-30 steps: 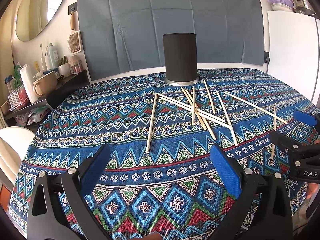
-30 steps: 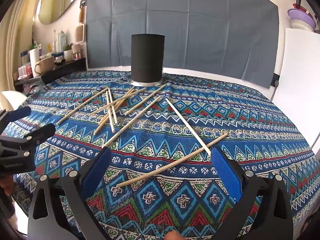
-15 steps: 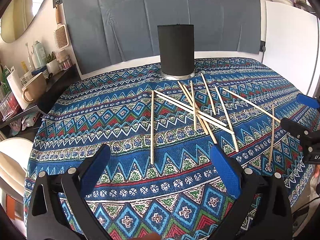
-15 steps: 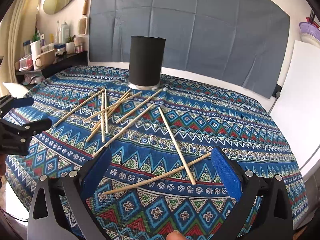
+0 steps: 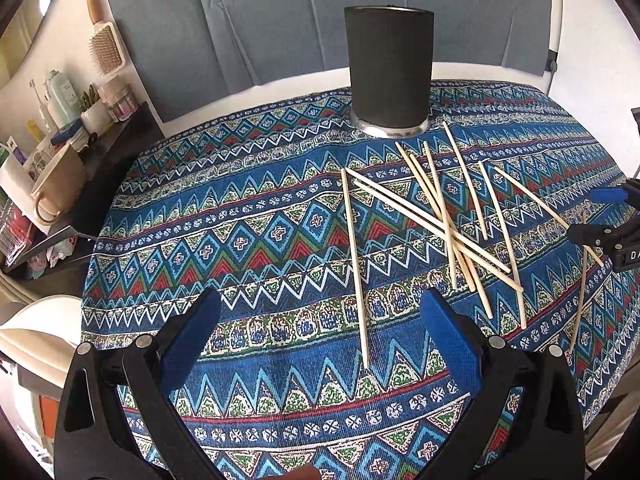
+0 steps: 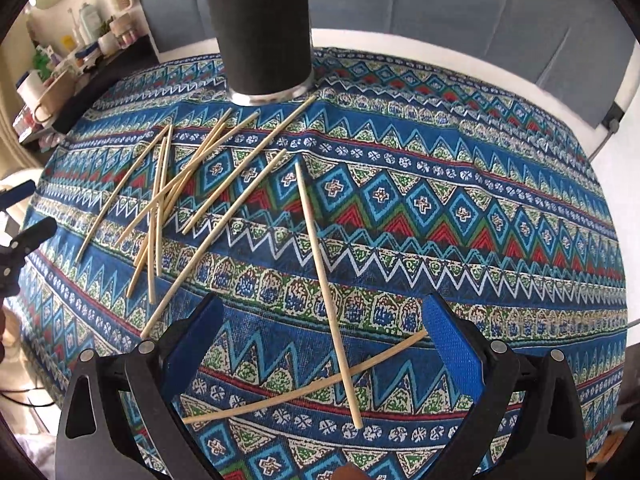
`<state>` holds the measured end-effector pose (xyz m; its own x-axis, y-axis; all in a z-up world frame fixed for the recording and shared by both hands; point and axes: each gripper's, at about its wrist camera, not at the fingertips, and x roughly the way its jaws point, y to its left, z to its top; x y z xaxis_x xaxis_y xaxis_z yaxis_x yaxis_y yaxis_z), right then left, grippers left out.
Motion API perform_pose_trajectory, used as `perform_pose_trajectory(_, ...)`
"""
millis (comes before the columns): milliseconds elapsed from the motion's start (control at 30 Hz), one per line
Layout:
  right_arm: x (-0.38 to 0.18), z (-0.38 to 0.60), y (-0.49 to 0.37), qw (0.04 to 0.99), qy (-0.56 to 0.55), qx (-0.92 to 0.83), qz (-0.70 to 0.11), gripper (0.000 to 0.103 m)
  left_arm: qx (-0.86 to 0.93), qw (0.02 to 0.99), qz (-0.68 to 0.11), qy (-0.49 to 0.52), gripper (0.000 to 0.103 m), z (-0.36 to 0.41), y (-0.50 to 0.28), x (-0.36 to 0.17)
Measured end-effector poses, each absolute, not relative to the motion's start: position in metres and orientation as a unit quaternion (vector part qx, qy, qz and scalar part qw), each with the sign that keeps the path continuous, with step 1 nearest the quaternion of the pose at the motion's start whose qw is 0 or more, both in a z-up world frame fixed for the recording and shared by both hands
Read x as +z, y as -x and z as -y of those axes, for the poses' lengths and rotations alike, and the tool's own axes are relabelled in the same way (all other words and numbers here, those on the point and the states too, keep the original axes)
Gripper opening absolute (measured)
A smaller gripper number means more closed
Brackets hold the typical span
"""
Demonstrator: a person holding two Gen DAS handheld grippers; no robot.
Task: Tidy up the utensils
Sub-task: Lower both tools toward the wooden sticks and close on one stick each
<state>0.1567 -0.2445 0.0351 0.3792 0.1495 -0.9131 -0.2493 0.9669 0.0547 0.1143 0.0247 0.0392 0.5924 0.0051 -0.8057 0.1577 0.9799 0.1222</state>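
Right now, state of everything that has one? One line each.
left gripper: jaws open, empty, above the cloth near a lone chopstick
right gripper: jaws open, empty, over two crossed chopsticks
black holder: upright at the far side, inside not visible
chopstick pile: lying flat, overlapping, none in the holder that I can see
tablecloth: spread flat
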Motion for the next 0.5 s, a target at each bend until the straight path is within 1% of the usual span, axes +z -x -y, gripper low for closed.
perform_pose_trajectory(100, 0.025, 0.247, -0.175, 0.808, 0.029, 0.124, -0.575, 0.095, -0.05, 0.867, -0.49, -0.076, 0.097, -0.028, -0.137, 0.029)
perform_pose_trajectory(267, 0.011, 0.244, -0.197, 0.786, 0.048, 0.115, -0.605, 0.095, -0.05, 0.842, -0.532, -0.075, 0.097, -0.025, -0.166, 0.013)
perform_pose_trajectory(500, 0.0, 0.237, -0.212, 0.775, 0.07, 0.12, -0.617, 0.095, -0.054, 0.814, -0.577, -0.046, 0.097, -0.027, -0.199, -0.004)
